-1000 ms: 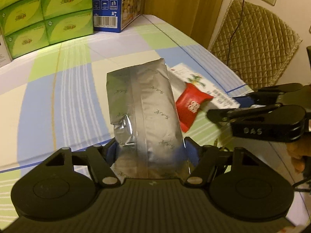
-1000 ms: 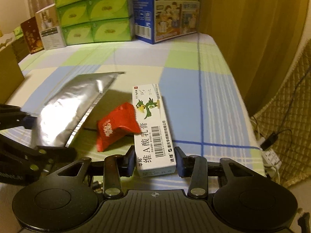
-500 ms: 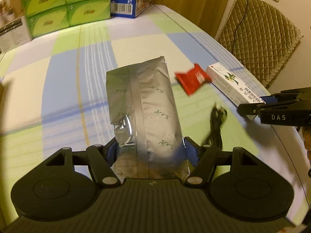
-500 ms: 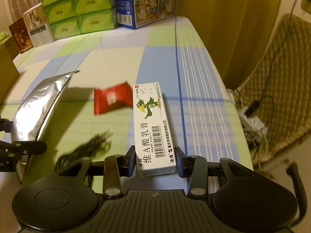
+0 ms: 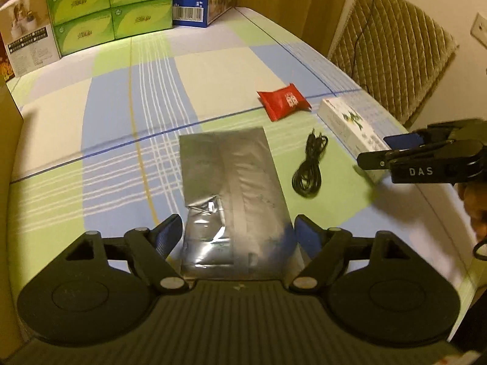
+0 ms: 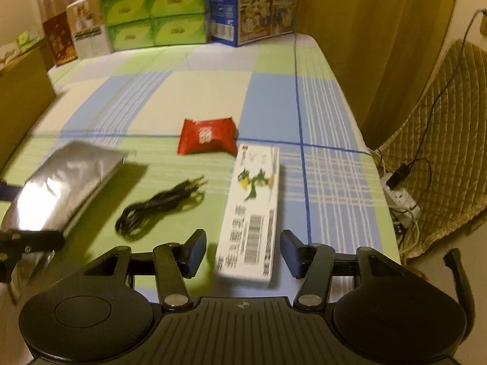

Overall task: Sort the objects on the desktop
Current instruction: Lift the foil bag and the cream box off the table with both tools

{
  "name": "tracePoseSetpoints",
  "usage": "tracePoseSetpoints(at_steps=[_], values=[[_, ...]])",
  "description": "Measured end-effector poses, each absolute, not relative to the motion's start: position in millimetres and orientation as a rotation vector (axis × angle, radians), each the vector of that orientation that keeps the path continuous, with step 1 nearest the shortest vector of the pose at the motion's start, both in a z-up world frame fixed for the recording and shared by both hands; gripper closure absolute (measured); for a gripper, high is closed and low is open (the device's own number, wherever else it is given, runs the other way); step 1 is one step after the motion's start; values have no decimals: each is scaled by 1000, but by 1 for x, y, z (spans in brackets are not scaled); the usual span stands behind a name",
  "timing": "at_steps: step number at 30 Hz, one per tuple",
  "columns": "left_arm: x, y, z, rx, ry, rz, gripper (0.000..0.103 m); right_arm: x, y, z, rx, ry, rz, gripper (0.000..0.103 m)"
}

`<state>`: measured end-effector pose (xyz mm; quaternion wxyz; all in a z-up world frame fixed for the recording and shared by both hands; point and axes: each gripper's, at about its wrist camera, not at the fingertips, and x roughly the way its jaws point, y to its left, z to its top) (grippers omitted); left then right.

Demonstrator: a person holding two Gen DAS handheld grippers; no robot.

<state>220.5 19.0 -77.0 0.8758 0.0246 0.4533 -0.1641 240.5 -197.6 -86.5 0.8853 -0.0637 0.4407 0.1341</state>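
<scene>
Both tools have let go since the earlier frames. Half a second ago the left tool [image 5: 239, 232] clamped the silver foil pouch [image 5: 231, 194] and held it raised; now its blue-padded fingers [image 5: 169, 234] stand spread apart on either side of the pouch, which lies flat on the desk [image 5: 115, 158] between them. The right tool [image 6: 242, 254] likewise gripped the white medicine box [image 6: 252, 210] before; now its fingers are parted with clear gaps on both sides, and the box rests on the desk between them (its near end is blurred, so contact with the surface there is hard to judge).

From the left wrist view, the right tool appears at the right edge, with part of a hand [image 5: 474, 206] behind it.

Counted on the checked cloth in green, blue and cream: one silver foil pouch, one white medicine box with a green bird picture and a barcode, one red sachet [image 6: 208, 135] just beyond the box's far end, and one coiled black cable [image 6: 158, 205] lying between pouch and box — four loose things in all.

At the far end of the desk stands a stack of green tissue boxes [image 6: 152, 9] — at least six faces show — beside one blue carton [image 6: 252, 3] and one white box [image 6: 89, 30].
</scene>
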Motion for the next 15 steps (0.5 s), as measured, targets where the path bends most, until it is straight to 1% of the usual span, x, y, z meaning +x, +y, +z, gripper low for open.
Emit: tracePoseSetpoints(at_steps=[4, 13, 15], values=[[232, 17, -82, 36, 959, -346, 24, 257, -200, -90, -95, 932, 267, 52], [245, 8, -90, 77, 998, -380, 25, 274, -199, -96, -107, 940, 258, 52], [247, 10, -92, 57, 1021, -394, 28, 275, -199, -96, -103, 941, 257, 52]])
